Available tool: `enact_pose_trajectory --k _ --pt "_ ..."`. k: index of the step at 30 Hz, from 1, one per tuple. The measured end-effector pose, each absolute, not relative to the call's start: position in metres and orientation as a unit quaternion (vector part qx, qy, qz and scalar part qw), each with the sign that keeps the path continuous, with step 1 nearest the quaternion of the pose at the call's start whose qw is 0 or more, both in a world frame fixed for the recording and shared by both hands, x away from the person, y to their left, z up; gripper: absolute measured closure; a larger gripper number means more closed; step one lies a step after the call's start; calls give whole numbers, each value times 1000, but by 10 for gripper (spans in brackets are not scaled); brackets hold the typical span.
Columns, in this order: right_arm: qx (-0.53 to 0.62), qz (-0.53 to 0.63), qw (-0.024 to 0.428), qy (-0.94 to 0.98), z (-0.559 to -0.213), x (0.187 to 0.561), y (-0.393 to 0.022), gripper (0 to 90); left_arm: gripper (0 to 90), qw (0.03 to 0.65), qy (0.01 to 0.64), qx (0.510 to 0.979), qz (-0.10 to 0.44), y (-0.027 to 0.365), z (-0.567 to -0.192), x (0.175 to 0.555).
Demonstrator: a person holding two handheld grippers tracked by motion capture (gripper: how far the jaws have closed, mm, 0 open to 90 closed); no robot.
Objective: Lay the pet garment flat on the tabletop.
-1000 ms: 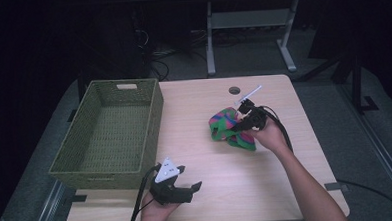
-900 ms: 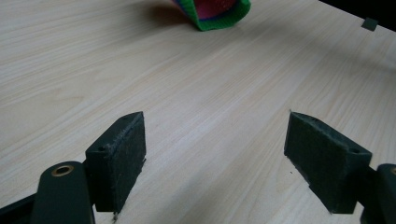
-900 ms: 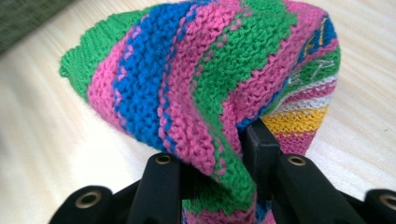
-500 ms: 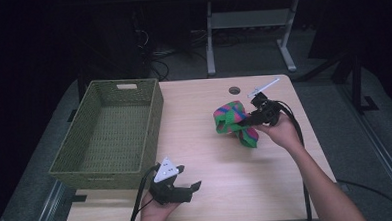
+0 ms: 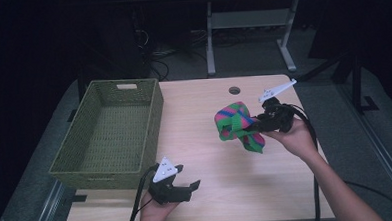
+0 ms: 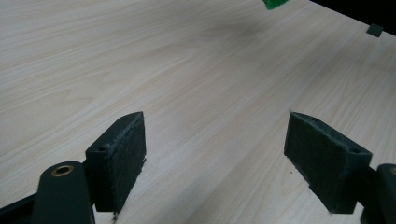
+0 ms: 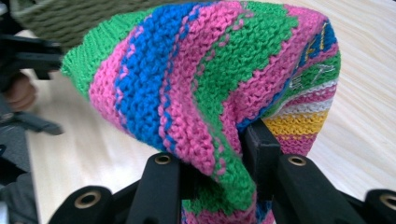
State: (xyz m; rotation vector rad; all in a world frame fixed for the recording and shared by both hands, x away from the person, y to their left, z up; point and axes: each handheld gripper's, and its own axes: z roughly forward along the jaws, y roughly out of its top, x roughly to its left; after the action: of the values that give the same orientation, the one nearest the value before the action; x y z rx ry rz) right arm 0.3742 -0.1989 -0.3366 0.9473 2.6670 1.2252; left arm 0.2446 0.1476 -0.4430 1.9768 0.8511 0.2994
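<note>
— Since a second ago the knitted cloth (image 5: 238,127) is seen lifted off the bench (image 5: 205,140) and carried a little to the right; the right tongs (image 5: 261,121) are raised with it, while the left tongs (image 5: 189,187) are kept where they were near the front edge.

— How is the cloth held?

— A fold of it is clamped between the right tongs (image 7: 217,175), whose jaws are drawn close together on the bunched wool. The rest is left hanging in a loose striped bundle, clear of the wood. A pinch at one fold is probably chosen so that the whole piece comes up in one go.

— And the left tongs?

— They are held wide apart over bare wood (image 6: 215,154), with nothing between the pads (image 6: 123,158). They are likely parked there to stay out of the way.

— Where is it bound for?

— The woven basket (image 5: 81,160) at the left stands empty, well apart from the cloth, so a drop there is judged likely.
</note>
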Motion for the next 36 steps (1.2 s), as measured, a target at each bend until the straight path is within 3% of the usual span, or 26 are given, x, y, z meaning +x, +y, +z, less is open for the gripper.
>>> enact_pose_trajectory --k 8,17,31,36 --pt "271 415 25 868 -342 343 -195 700 204 467 350 802 131 151 -442 245" --pt "263 417 -6 870 -371 313 -188 697 204 470 354 798 133 151 -442 245" --pt "286 363 -80 883 -441 321 -157 688 204 472 356 795 131 152 -441 244" --pt "285 356 -77 887 -455 320 -147 618 204 473 356 796 131 153 -441 244"
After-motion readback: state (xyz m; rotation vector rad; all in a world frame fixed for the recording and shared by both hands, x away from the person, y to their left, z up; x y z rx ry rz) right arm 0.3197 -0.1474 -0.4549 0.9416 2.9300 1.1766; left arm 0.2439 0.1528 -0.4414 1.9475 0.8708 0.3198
